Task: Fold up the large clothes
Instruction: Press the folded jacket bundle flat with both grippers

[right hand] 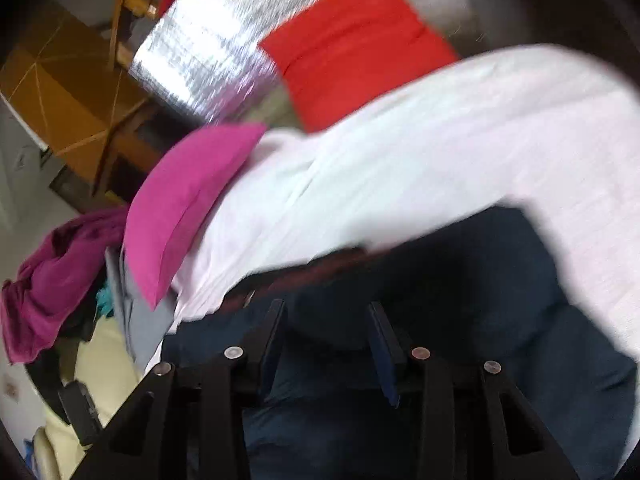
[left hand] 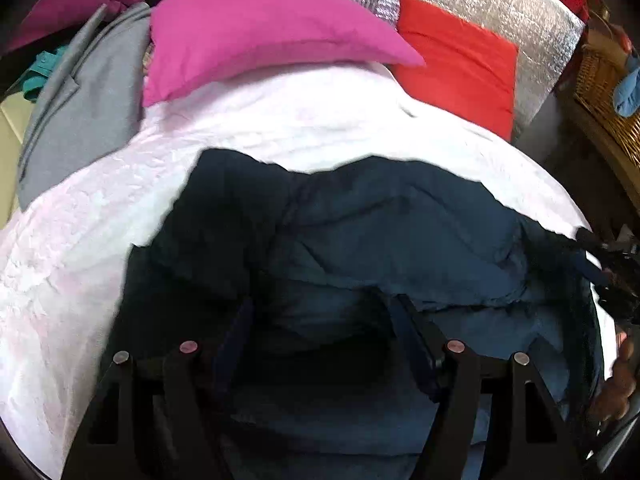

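My left gripper [left hand: 320, 332] hangs wide and empty over the dark blue garment [left hand: 384, 224], which stretches sideways across the bed [left hand: 72, 248]. My right gripper [right hand: 326, 332] stands narrower at its right edge; I can't tell whether it grips cloth.

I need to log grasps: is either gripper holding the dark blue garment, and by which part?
Neither visibly. The left gripper and right gripper hover with jaws apart above the dark blue garment, no cloth pinched.

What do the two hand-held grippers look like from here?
Both match: the left hand-held gripper and right hand-held gripper have black angular finger arms with cut-out slots, round silver rivets at the pivots, and dark blue pads. No cables or sleeves show.
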Motion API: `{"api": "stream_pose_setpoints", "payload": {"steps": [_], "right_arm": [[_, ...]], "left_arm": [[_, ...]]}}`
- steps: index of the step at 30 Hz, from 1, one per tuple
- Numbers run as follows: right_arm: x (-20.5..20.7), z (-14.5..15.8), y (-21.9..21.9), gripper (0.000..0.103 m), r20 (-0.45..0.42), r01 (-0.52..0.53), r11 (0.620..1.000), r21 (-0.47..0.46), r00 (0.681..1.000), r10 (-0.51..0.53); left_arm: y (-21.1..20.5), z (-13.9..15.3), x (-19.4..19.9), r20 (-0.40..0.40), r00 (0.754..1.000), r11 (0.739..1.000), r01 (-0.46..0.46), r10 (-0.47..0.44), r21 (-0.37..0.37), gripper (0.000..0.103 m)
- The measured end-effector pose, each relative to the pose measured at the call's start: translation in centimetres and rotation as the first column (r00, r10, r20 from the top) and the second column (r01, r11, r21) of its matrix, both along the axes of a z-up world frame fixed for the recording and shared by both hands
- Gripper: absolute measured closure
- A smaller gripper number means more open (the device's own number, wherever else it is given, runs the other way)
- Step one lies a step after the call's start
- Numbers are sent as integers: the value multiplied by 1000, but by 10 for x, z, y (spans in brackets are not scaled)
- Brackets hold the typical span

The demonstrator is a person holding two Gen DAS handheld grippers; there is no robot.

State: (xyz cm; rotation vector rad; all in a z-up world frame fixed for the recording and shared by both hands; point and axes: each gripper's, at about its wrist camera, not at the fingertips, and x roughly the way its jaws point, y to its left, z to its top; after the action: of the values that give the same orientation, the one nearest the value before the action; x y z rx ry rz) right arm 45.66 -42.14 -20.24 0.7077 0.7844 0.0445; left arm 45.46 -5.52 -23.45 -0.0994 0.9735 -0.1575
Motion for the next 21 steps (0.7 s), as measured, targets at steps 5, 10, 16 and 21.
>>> {"api": "stream_pose_setpoints", "payload": {"steps": [5,10,16,21], "right_arm": [[3,-40,-39,61,-120,65,996,56,991,-58],[-1,-22,-30,64,-63,57,998,31,997,-55],[19,12,52,64,38,-164,986,-20,986,165],[40,-15,106,64,-25,-252,968,-14,968,251]], "left_arm": [[0,-17,5,-48,999,996,-14,18,87,31],[-6,-11,-2,-22,1000,993,5,-3,116,31],[15,5,-7,15,999,995,-47,46,87,31],[14,11,-17,61,998,987,-23,13,159,31]]}}
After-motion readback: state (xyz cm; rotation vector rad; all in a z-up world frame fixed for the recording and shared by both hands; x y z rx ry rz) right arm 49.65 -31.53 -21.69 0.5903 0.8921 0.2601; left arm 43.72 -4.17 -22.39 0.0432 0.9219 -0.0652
